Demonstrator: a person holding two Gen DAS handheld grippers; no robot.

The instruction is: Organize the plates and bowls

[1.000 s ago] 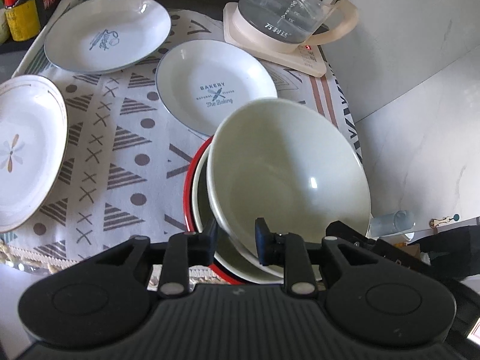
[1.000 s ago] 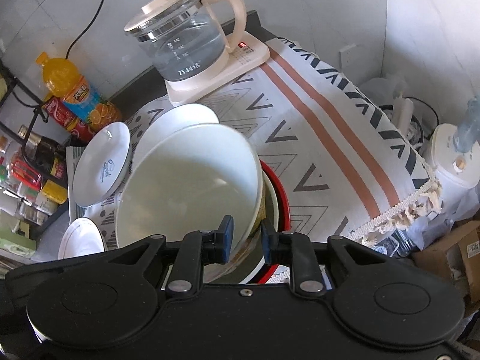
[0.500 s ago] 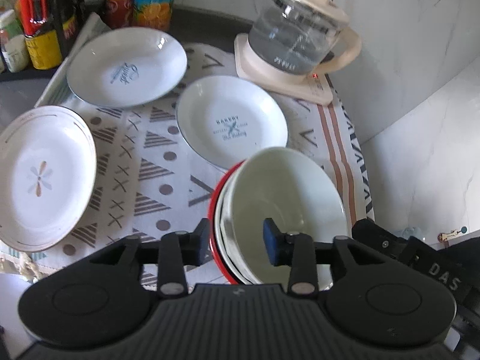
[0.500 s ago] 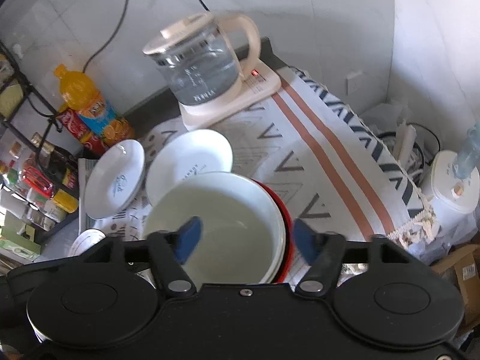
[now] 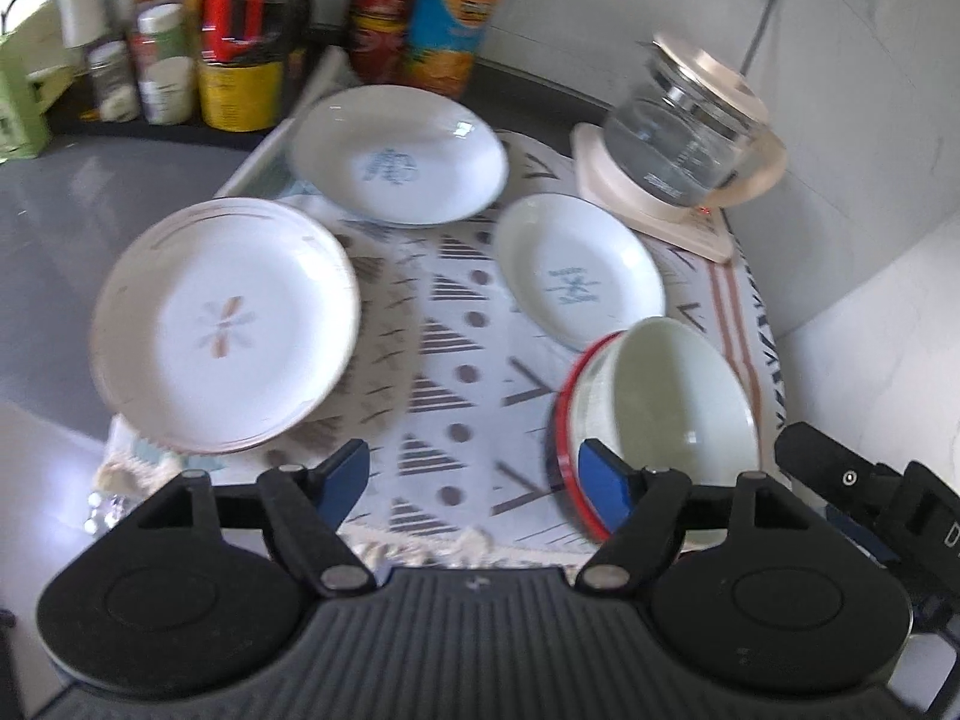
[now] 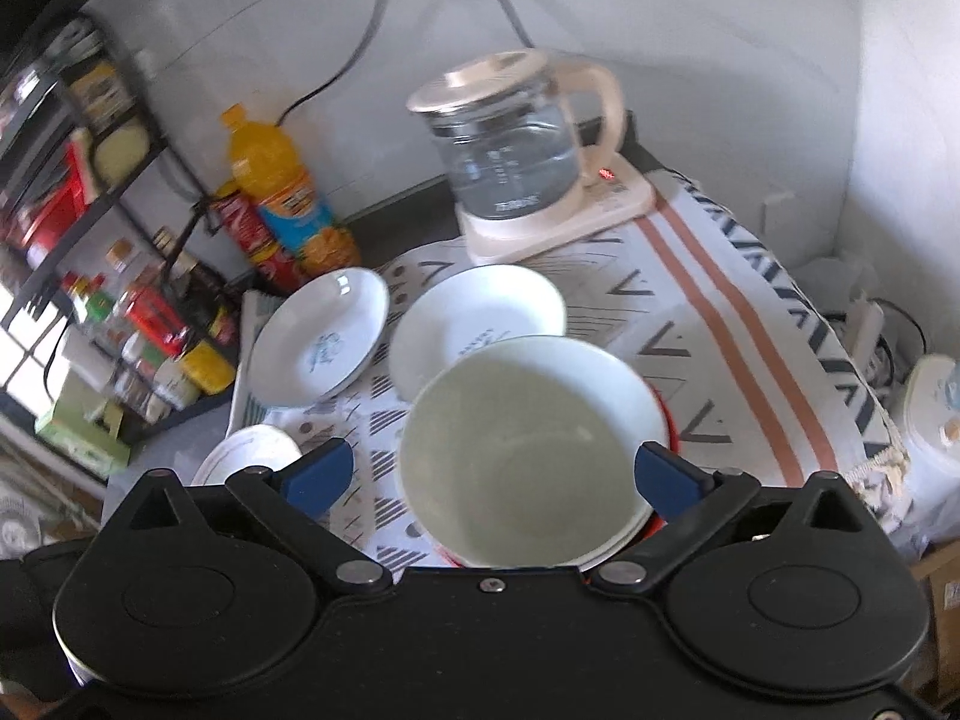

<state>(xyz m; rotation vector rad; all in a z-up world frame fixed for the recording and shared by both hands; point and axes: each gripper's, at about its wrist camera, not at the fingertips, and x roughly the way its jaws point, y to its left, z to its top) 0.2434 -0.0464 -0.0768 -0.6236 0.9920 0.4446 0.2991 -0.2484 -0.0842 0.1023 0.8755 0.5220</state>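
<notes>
My left gripper (image 5: 474,483) has just been spreading its jaws, and nothing sits between them but patterned cloth (image 5: 456,336). My right gripper (image 6: 489,474) has just swung wide too; I see the pale bowl (image 6: 528,450) framed between its blue pads, which do not touch it. That bowl rests nested in a stack with a red rim (image 5: 564,438) at the near right of the cloth. Just beyond it lies the bakery-print plate (image 5: 579,273); a blue-logo plate (image 5: 399,156) sits farther back, and the flower plate (image 5: 225,324) lies to the left. A glass kettle (image 6: 516,144) stands at the far right.
</notes>
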